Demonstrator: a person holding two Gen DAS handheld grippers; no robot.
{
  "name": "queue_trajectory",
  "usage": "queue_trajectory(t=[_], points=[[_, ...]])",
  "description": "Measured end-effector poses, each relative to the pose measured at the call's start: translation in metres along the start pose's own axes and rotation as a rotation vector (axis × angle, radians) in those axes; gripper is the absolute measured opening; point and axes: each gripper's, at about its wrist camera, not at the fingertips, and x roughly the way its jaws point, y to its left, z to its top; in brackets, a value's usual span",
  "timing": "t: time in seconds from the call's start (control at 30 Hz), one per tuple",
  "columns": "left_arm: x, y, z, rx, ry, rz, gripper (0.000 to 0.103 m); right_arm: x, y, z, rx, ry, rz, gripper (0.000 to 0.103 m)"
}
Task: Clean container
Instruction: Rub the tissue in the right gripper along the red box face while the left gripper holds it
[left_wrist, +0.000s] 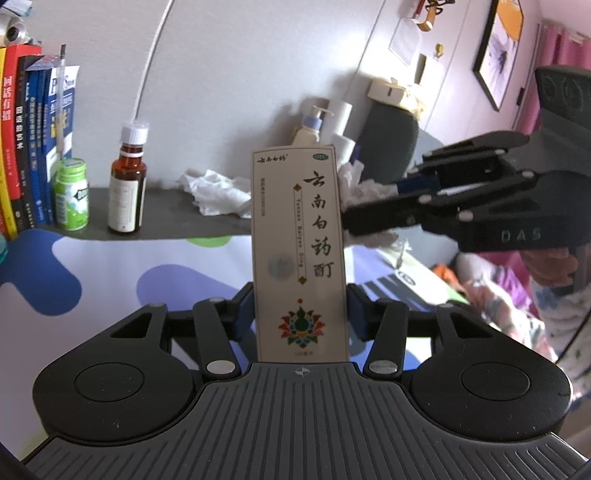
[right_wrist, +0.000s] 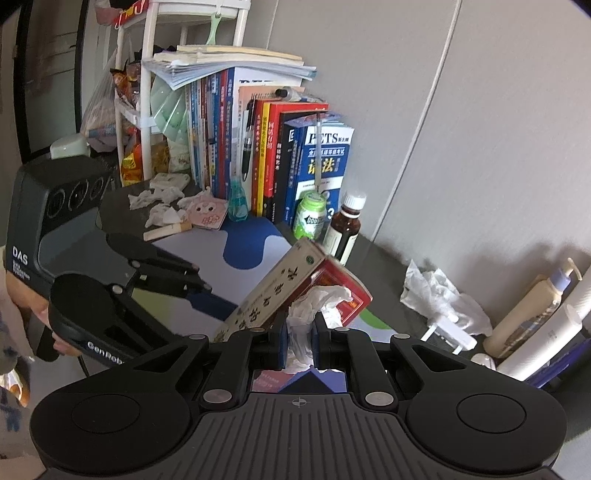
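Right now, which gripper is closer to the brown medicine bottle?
Left, likely. The left gripper, clamping the box, faces the bottle directly; the right gripper, pinching tissue, sits farther right.

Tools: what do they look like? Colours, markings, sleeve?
Both are matt black with linkage fingers, silver pivot pins and blue pads. The right tool carries "DAS" in pale letters on a grey-black body with three round ports on its back block. The left tool shows "DAS" and "GenRob..." in white, the rest cut off. Each wrist view shows a ribbed grey deck. A patterned sleeve shows. No cables visible.
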Motion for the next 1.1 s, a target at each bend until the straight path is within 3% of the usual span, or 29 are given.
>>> queue_trajectory(t=[0.53, 1.1], points=[[0.001, 0.003, 0.0, -0.007, 0.002, 0.01, 0.049, 0.013, 0.008, -0.018, -0.018, 0.058, 0.021, 0.012], [0.0, 0.002, 0.0, -0.009, -0.004, 0.003, 0.049, -0.001, 0.001, 0.003, -0.007, -0.009, -0.007, 0.012]])
